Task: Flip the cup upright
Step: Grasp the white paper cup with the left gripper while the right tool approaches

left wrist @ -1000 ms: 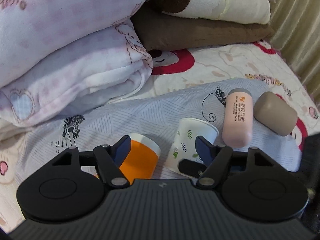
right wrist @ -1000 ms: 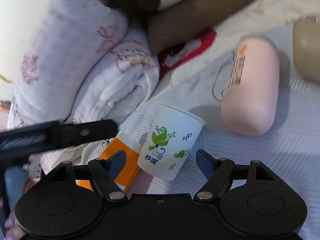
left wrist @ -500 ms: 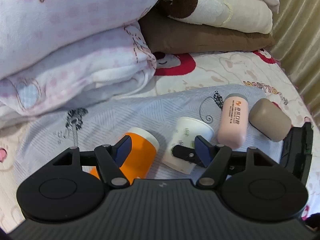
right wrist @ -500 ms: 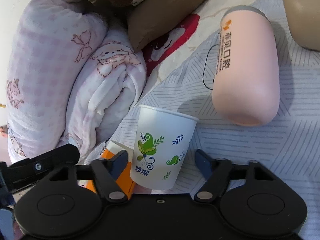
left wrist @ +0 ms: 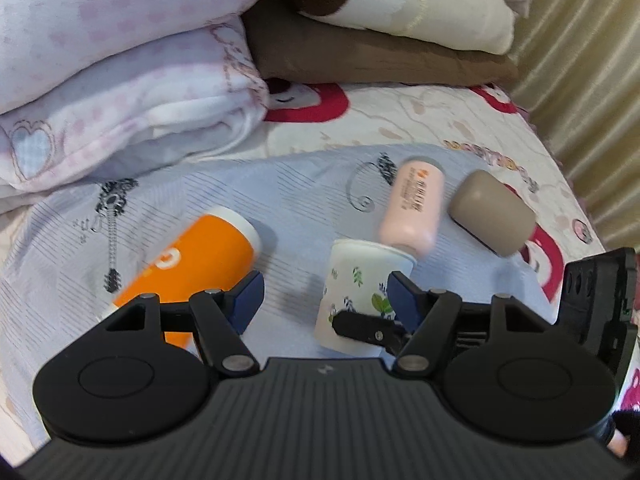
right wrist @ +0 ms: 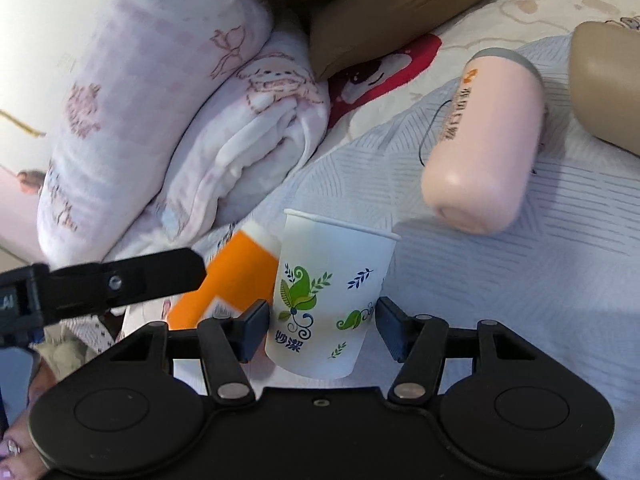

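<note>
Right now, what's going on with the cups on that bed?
The right gripper brackets the white paper cup, which stands nearly upright, rim up, on the striped blue cloth. Its jaws flank the cup with small gaps, so they look open. The left gripper hovers open nearby, holding nothing. The orange cup, pink bottle and tan cup lie on their sides.

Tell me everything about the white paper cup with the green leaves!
The white paper cup with green leaves looks like thin paper, printed with blue sprigs, swirls and blue characters, with a rolled rim on top. It stands mouth up, slightly tilted, over the striped pale blue cloth. It sits between the right gripper fingers, which flank its lower half; contact is unclear.
</note>
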Action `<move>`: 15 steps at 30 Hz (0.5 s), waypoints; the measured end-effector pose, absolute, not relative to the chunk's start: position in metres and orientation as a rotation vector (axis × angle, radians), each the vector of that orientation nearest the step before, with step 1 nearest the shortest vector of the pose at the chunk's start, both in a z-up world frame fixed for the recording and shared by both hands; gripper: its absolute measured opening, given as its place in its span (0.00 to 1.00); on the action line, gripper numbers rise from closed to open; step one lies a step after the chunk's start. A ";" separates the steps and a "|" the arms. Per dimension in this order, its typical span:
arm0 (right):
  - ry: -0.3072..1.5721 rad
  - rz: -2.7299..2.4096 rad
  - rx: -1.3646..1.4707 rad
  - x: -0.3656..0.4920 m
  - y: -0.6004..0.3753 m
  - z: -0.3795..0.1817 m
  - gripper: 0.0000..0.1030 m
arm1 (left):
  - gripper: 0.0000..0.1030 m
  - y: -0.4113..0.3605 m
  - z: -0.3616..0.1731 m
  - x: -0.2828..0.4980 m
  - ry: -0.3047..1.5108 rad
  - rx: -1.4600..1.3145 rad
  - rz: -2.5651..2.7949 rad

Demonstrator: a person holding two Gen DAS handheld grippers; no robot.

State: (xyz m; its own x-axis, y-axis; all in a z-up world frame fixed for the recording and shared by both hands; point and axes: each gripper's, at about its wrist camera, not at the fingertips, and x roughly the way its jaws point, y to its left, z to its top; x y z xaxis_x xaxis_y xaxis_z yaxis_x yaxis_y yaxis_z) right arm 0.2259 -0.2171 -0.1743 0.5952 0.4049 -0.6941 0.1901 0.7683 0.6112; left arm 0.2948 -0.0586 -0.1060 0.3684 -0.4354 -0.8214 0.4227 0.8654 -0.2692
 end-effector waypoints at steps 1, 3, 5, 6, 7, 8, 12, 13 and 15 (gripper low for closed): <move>0.954 0.144 0.702 0.220 -0.218 -0.172 0.62 | 0.65 -0.059 -0.105 0.290 1.059 -0.019 -0.559; 0.979 0.157 0.674 0.208 -0.221 -0.166 0.62 | 0.65 -0.060 -0.105 0.280 1.077 -0.031 -0.579; 1.008 0.161 0.642 0.197 -0.223 -0.161 0.62 | 0.65 -0.060 -0.108 0.270 1.108 -0.049 -0.605; 1.035 0.165 0.626 0.192 -0.224 -0.158 0.62 | 0.65 -0.060 -0.110 0.265 1.122 -0.054 -0.618; 1.064 0.163 0.609 0.187 -0.224 -0.157 0.62 | 0.65 -0.060 -0.112 0.260 1.136 -0.056 -0.629; 1.085 0.161 0.594 0.183 -0.224 -0.155 0.62 | 0.65 -0.061 -0.114 0.255 1.148 -0.056 -0.640; 1.084 0.203 0.591 0.163 -0.230 -0.149 0.62 | 0.65 -0.063 -0.127 0.236 1.194 -0.075 -0.672; 1.065 0.210 0.589 0.158 -0.231 -0.148 0.62 | 0.65 -0.063 -0.131 0.233 1.204 -0.088 -0.674; 1.047 0.210 0.563 0.148 -0.231 -0.150 0.62 | 0.65 -0.061 -0.138 0.226 1.212 -0.103 -0.675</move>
State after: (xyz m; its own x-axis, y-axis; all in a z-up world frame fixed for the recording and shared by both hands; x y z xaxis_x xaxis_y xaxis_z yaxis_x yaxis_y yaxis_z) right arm 0.1483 -0.2309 -0.1498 0.4956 0.4235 -0.7583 0.0980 0.8403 0.5333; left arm 0.2262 -0.0613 -0.1381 0.1835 -0.5304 -0.8276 0.4244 0.8022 -0.4200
